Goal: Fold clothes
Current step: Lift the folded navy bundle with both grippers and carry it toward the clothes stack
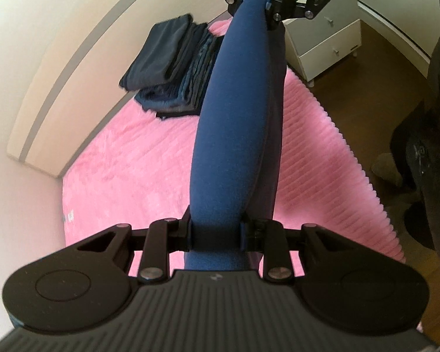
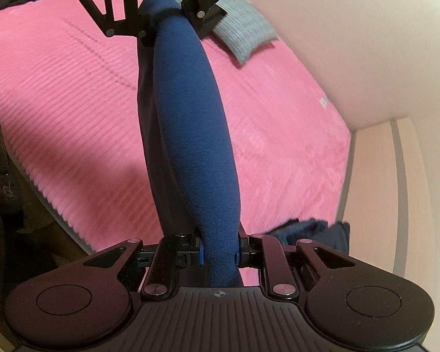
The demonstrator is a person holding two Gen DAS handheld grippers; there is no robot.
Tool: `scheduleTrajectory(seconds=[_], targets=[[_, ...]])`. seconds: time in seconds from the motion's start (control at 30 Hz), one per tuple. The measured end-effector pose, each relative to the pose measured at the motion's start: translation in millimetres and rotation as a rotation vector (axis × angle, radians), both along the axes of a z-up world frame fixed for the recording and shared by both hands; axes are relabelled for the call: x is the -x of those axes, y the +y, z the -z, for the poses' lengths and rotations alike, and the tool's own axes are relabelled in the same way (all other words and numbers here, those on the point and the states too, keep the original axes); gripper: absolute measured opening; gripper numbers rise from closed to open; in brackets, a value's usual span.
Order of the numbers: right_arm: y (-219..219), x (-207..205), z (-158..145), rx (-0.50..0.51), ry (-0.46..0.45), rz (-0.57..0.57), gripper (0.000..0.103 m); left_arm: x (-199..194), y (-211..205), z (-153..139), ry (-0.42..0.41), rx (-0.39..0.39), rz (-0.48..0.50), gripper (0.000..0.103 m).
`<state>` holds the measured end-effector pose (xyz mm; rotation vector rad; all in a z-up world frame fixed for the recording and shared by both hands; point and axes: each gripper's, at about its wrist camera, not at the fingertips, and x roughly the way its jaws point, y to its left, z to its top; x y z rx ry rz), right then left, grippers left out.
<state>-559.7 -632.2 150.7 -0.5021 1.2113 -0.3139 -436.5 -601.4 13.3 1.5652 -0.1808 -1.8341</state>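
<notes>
I had the left gripper (image 1: 217,231) clamped on one end of a blue fleece garment (image 1: 234,117), the fabric bunched between its jaws. The right gripper (image 2: 220,252) was clamped on the other end in the same way. The garment hung stretched between the two grippers, raised above the pink ribbed bedspread (image 1: 126,161) and not touching it along the span I could see. In the left wrist view the right gripper showed at the far end of the garment, at the top of the frame; the right wrist view mirrored this. A stack of folded dark clothes (image 1: 167,64) lay on the bedspread near the headboard (image 1: 61,67), well apart from the held garment. A grey knitted item (image 2: 243,35) lay on the bedspread close to the wall, at the far end from the stack. A white bedside cabinet (image 1: 325,41) stood on the wooden floor just beside the bedspread's edge. A person in dark clothing (image 1: 437,146) stood at that edge.
</notes>
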Motion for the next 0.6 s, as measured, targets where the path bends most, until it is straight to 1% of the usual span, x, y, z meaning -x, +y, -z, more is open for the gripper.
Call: scheduleTrajectory(seconds=[0.17,0.3,0.37,0.43,0.53,0.6], targets=[[-20,27,-15,0.031,0.000,0.072,0.016,21,-28,-6,-0.006,0.029,0.102,0.025],[-60,55,-32,0.081,-0.008,0.119,0.016,50,-79,-17,-0.011,0.083,0.151,0.025],[-91,71,-40,0.113,-0.015,0.134,0.016,65,-107,-23,-0.012,0.113,0.171,0.025],[-131,90,-47,0.148,-0.026,0.141,0.016,81,-137,-28,-0.014,0.144,0.186,0.025],[-202,120,-52,0.192,-0.042,0.124,0.016,110,-204,-31,-0.021,0.202,0.168,0.025],[-259,139,-54,0.215,-0.060,0.102,0.016,125,-251,-29,-0.034,0.230,0.131,0.025]])
